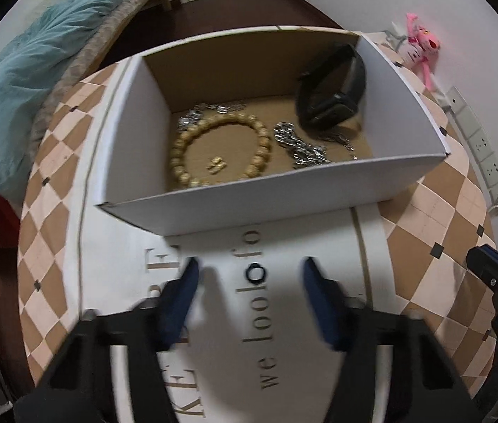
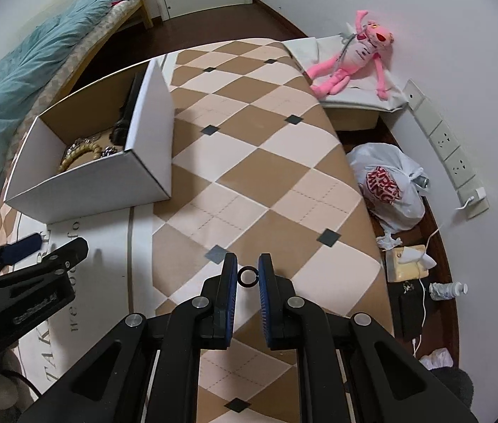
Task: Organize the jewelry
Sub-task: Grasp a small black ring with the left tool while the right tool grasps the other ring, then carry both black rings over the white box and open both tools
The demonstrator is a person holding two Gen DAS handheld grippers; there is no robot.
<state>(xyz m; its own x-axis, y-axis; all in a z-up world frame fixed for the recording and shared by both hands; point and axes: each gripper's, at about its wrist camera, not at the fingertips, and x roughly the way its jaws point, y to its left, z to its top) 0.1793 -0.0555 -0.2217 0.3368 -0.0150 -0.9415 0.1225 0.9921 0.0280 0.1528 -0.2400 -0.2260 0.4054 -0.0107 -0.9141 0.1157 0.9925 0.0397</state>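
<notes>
A white cardboard box [image 1: 249,197] stands on the checked table. It holds a wooden bead bracelet [image 1: 220,149], silver chains [image 1: 301,146], a small gold piece [image 1: 216,165] and a black watch [image 1: 333,88]. My left gripper [image 1: 250,285] is open in front of the box, above a black ring [image 1: 255,275] lying on the white cloth. My right gripper [image 2: 247,276] is shut on another small black ring [image 2: 247,277], held above the table to the right of the box [image 2: 83,190].
A pink plush toy [image 2: 351,60] lies on a white cushion at the back right. A white plastic bag [image 2: 386,187], tissues and a bottle [image 2: 448,290] sit on the floor right of the table. A bed with a blue blanket [image 1: 37,81] is at the left.
</notes>
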